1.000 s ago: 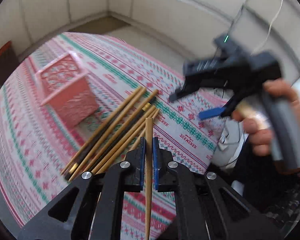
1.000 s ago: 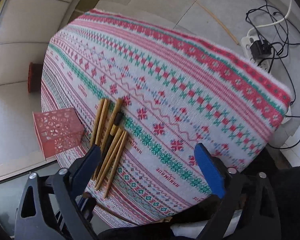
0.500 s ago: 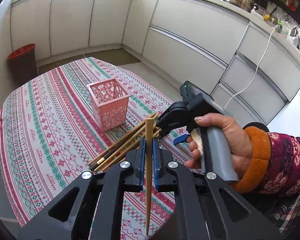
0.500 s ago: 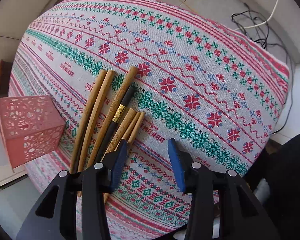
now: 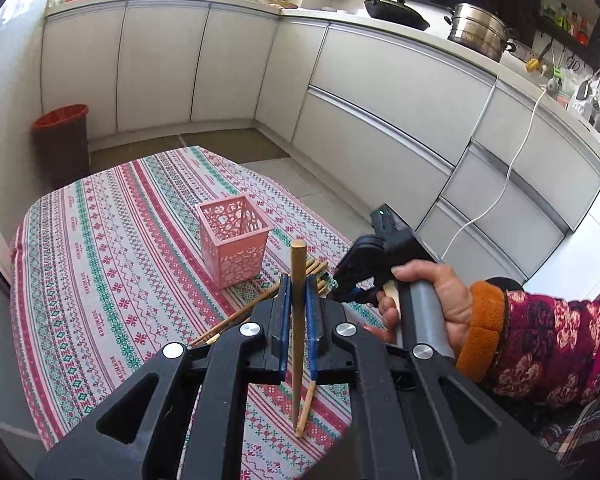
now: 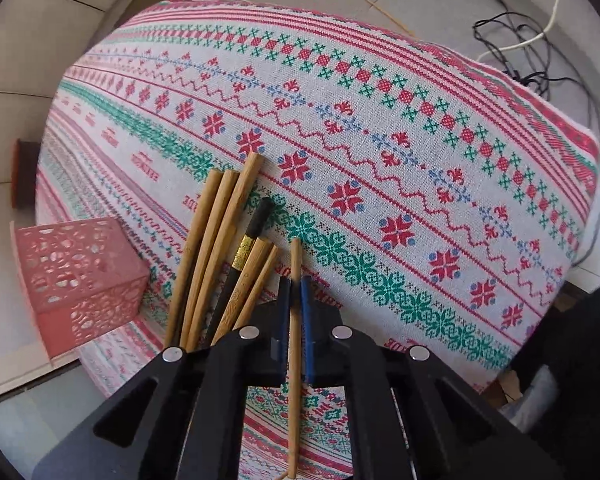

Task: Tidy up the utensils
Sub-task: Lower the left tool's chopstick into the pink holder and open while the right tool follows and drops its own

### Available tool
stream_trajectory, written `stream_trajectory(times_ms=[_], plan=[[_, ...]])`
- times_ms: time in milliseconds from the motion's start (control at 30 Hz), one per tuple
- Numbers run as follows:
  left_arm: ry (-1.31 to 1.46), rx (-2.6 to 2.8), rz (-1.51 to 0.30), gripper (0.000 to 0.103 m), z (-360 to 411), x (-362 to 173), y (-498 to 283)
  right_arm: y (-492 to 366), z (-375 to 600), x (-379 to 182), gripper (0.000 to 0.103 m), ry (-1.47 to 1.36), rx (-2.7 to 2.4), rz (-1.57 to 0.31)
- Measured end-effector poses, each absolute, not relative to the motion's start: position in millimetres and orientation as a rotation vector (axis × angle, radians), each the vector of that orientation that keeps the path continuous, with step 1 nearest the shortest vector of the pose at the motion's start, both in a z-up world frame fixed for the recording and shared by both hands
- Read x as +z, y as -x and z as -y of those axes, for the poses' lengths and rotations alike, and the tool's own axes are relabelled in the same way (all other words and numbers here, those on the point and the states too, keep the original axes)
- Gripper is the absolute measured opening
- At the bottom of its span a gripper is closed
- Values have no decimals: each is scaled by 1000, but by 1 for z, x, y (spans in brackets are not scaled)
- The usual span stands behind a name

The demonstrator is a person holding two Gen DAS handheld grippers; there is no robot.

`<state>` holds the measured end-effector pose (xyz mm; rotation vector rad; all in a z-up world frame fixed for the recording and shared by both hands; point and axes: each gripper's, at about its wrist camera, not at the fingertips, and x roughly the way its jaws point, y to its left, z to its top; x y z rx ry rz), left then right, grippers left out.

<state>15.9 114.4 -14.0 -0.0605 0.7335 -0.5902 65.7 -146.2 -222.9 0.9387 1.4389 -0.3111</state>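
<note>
Pink lattice basket (image 5: 235, 246), tan chopsticks (image 6: 216, 236), red-green patterned tablecloth (image 6: 380, 128), blue-padded black tongs (image 5: 296, 312).

Your worktop (image 5: 100, 280) wears a patterned cloth; on it stand a pink basket (image 5: 235, 250) and, beside it, loose chopsticks (image 6: 216, 248).

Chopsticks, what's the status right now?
Left gripper shut on one chopstick. Right gripper shut on another chopstick. Pile beside pink basket. Nothing blocking.

The left claw (image 5: 296, 300) was closed, its blue pads clamped on a thin stick. The right claw (image 6: 296, 300) was likewise closed, pads pinching a stick. The right hand (image 5: 428, 296) gripped the right claw's grey handle, sleeved forearm extending rightward.
</note>
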Motion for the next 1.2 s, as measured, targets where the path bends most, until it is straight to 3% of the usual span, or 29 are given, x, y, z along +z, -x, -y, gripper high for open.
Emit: stream_trajectory(times_ms=[167, 500, 767, 933, 1200], plan=[[95, -537, -694, 6, -110, -2, -14, -34, 170, -189, 5, -878, -210, -1295], [171, -430, -613, 6, -100, 37, -24, 10, 187, -19, 6, -628, -27, -851], [160, -362, -506, 6, -91, 92, -55, -31, 194, 93, 6, -625, 112, -606], [152, -287, -467, 6, -94, 105, -78, -60, 174, 112, 6, -565, 166, -571], [145, -218, -506, 6, -95, 81, -116, -109, 126, 85, 6, -464, 216, -654]])
